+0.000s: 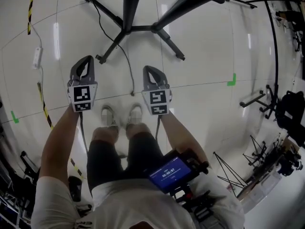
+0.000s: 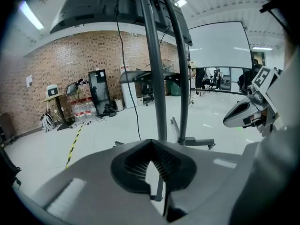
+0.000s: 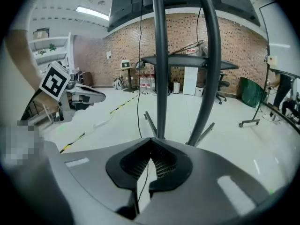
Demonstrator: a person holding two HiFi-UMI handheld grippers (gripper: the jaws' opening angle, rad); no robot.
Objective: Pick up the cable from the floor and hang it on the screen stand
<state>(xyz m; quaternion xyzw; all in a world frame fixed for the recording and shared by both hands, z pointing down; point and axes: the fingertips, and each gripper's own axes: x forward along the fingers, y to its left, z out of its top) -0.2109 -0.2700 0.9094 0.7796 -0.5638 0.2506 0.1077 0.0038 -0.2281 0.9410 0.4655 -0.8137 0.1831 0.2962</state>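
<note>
A thin black cable is seen dropping from the screen overhead, passing beside the dark metal screen stand, and trailing across the glossy white floor. In the head view its free end lies just ahead of a pair of white shoes, between the two tools and nearer the right one. The grey left gripper and the matching right gripper are held side by side above the floor, well apart from the cable. Each is clenched, with the ribbed pads meeting at the tips and nothing caught between them. The bit of cable glimpsed through the gap of the right jaws lies behind them and is not gripped. The step in hand is judged to be the reach down for the cable, so nothing of the task is yet done. For this to be done well, the jaws of the nearer gripper should be released before the floor is reached. The pads should be set astride the cable, across its run, a little back from the loose end. Because so thin a cord on a slick floor is likely to slide aside, the closing should be made low and squarely. The shoes and the legs of the stand should be kept clear. The second gripper could be kept free for a further hold when the cable is draped.
</note>
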